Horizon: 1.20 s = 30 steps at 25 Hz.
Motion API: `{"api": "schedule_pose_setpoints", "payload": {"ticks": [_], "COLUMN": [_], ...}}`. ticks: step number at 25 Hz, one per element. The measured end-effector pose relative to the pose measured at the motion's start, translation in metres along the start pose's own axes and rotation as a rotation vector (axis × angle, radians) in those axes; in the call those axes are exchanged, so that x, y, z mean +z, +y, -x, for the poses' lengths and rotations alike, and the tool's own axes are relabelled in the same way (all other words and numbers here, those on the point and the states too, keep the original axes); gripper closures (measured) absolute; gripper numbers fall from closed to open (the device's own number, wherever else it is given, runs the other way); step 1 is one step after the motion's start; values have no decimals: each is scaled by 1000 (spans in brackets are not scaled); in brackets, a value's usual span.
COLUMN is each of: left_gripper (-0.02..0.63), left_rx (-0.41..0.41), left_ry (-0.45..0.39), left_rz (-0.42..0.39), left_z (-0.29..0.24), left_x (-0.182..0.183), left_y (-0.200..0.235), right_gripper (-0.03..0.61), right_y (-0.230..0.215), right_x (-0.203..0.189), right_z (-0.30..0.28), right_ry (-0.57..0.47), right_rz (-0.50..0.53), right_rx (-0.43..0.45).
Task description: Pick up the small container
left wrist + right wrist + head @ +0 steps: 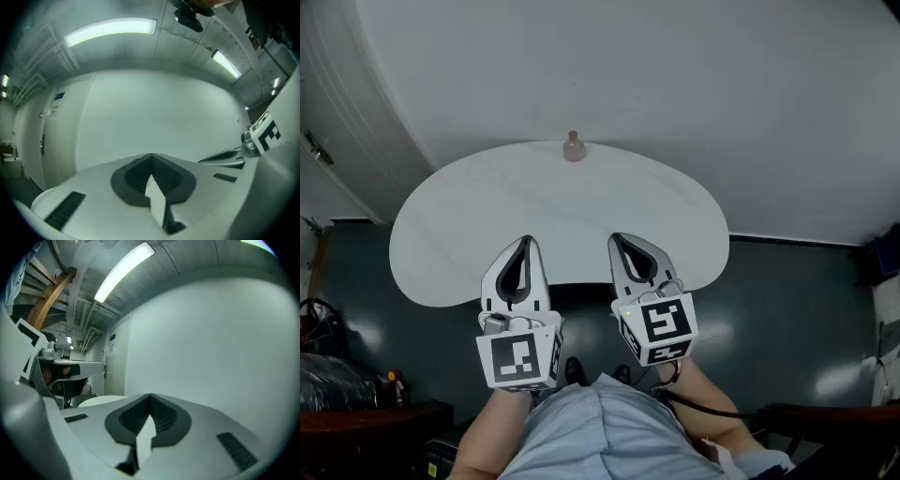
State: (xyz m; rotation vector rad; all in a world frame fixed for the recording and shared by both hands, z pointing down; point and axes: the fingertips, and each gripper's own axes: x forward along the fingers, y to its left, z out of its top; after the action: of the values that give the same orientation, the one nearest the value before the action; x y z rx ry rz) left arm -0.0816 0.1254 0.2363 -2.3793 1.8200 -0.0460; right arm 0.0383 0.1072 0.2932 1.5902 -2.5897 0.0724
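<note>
Small pinkish container (pixel 574 147) upper centre, on white rounded tabletop (pixel 469 216). Left tool (pixel 523 247) and right tool (pixel 619 242) closed, empty, lower centre, likely staged before reaching.

The person is holding the white plastic, dark-padded left gripper (pixel 525 242) and the matching white right gripper (pixel 616 237) side by side in front of the torso. Both are pointing forward, away from the body, and are sitting near each other without touching. The left gripper's jaws are pressing together, tips meeting in a point, with nothing between them. The right gripper's jaws are likewise sitting fully closed and empty. Each gripper is carrying its black-and-white marker cube at the rear, nearest the person, hiding the hands beneath. The bare left forearm (pixel 487 439) is reaching straight forward, while the bare right forearm (pixel 712 405) is angling slightly inward.
</note>
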Motion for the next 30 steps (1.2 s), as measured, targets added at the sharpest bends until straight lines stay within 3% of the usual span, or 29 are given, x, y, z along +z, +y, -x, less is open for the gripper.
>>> {"api": "schedule_pose_setpoints", "payload": {"ticks": [7,11,20,30], "left_gripper": [615,615,615,615], "left_rx": [-10,-24,-70,-69], "left_ry": [-4,-10,-43,1], "left_rz": [4,12,25,52], "left_z": [-1,0,-7,-36], "left_x": [-5,-12,-13,-32], "left_y": [8,14,33,42], "right_gripper": [579,578,577,577], "right_y": [6,13,14,3], "right_x": [-3,-7,7,-2], "right_z": [-6,-14,-35,-67], "right_ry": [5,-3,-23,6], "right_rz": [18,-28,-23,-39], "right_rx": [-15,-12,-81,-88]}}
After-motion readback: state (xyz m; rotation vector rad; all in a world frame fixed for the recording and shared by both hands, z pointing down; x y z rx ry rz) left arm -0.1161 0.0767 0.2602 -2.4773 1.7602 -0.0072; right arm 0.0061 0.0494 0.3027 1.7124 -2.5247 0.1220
